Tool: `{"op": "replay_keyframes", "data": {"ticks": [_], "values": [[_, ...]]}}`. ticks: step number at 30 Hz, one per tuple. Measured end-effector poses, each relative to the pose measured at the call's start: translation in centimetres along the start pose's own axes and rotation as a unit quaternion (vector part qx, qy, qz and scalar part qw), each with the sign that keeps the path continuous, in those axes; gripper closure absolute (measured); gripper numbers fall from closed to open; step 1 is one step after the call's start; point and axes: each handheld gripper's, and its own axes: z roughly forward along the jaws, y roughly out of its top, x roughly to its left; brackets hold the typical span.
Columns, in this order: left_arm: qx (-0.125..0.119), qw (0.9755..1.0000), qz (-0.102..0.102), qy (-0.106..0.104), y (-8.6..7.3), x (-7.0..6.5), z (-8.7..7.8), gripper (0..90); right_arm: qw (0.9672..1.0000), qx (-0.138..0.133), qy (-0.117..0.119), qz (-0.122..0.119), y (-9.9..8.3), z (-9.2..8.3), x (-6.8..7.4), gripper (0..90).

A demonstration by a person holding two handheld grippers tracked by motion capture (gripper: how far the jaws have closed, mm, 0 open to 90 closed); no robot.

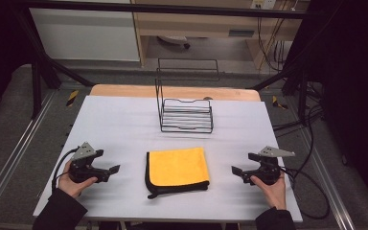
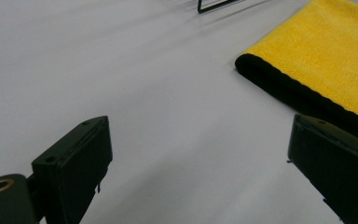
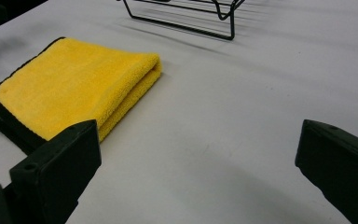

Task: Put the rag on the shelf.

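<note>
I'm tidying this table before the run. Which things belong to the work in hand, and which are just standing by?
In the work:
- folded yellow towel, lying between both grippers
- left gripper, jaws open, nothing held
- right gripper, jaws open, nothing held

Standing by for now:
- black wire rack, behind the towel, untouched
- white table cover

A white sheet (image 1: 124,124) is covering the table, leaving a strip of pale wooden tabletop (image 1: 124,90) showing at its far edge. A black metal frame (image 1: 43,57) is standing around the table on a grey carpeted floor (image 1: 9,124). Beyond, a light wooden desk (image 1: 196,24) is sitting beside a white panel (image 1: 84,33), with black cables (image 1: 268,43) hanging at its right. Both sides are lying in deep shadow.
</note>
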Motion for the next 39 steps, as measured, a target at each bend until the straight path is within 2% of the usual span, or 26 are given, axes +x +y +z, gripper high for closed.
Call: {"op": "replay_keyframes", "data": {"ticks": [11, 21, 32, 39], "values": [[-0.002, 1.0000, -0.001, 0.000, 0.2, -0.3, 0.1, 6.0, 1.0000, 0.001, 0.000, -0.001, 0.0, -0.1, 0.1, 0.8], [0.009, 0.9999, -0.002, -0.009, 0.7, -1.3, 0.7, 7.9, 0.9999, 0.007, -0.003, -0.011, 0.1, 0.2, 0.5, 0.7], [0.021, 0.9997, -0.008, -0.012, 1.7, -3.1, 1.9, 12.0, 0.9998, 0.012, -0.004, -0.017, 0.3, 0.6, 1.1, 0.9], [0.038, 0.9988, -0.006, -0.030, 2.3, -5.1, 2.9, 19.9, 0.9995, 0.022, -0.003, -0.023, 0.4, 1.1, 2.0, 1.5]]}}
